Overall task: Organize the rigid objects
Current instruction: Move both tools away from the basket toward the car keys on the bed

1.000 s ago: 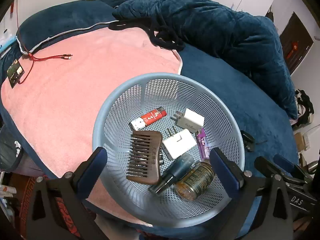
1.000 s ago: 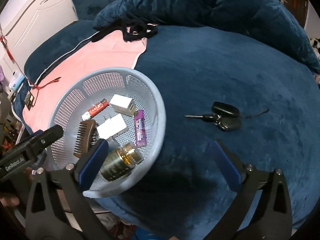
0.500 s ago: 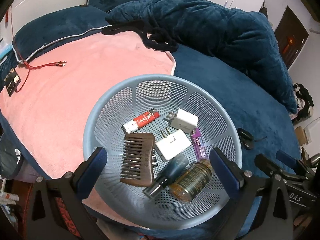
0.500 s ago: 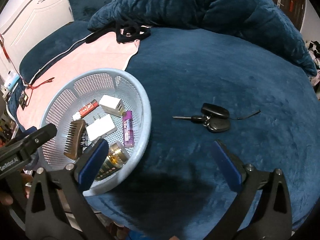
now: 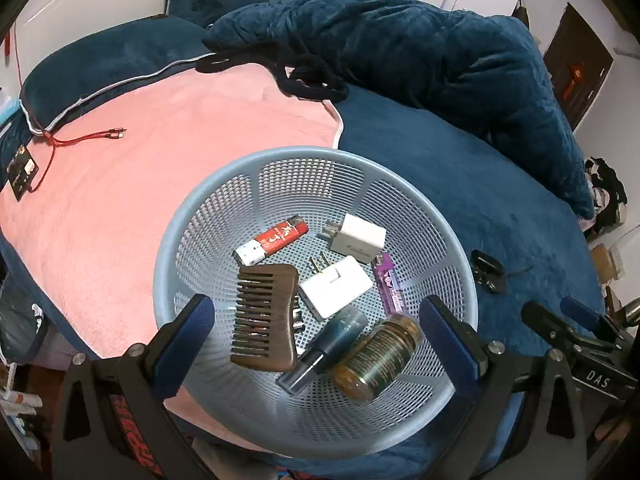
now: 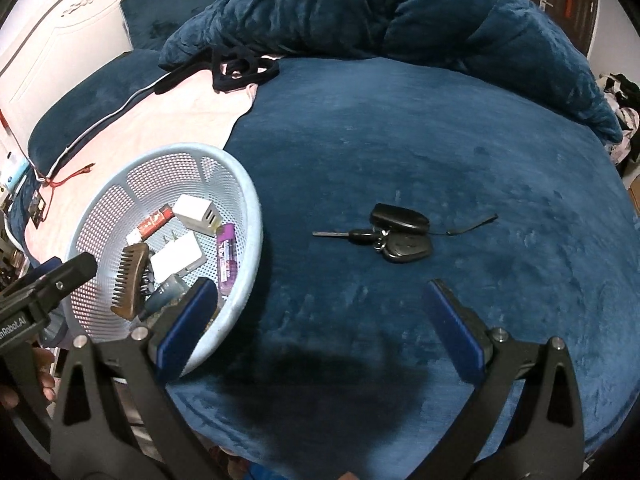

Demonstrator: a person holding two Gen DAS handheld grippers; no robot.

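Observation:
A pale blue mesh basket [image 5: 320, 152] [image 6: 248, 216] sits on the bed, half on the pink blanket. It holds a brown comb [image 5: 266, 320], a red lighter [image 5: 276, 238], two white chargers [image 5: 356, 236] [image 5: 336, 286], a purple lighter [image 5: 388, 284], a blue bottle [image 5: 328, 340] and a gold can [image 5: 376, 352]. My left gripper [image 5: 316, 312] hangs open over the basket's near side, holding nothing. A bunch of black car keys [image 6: 392, 236] [image 5: 486, 270] lies on the blue cover right of the basket. My right gripper [image 6: 320, 296] is open just short of the keys, above the cover.
A pink blanket [image 5: 160, 160] covers the bed's left part, with a red cable [image 5: 80, 138] and a black card [image 5: 22, 168] at its far left. A heaped dark blue quilt [image 5: 400, 52] and a black garment [image 5: 316, 80] lie behind. The bed's edge runs just below both grippers.
The right gripper has swung to the right, so the keys now sit nearer the middle of its view and the basket farther left. The left gripper has barely shifted over the basket.

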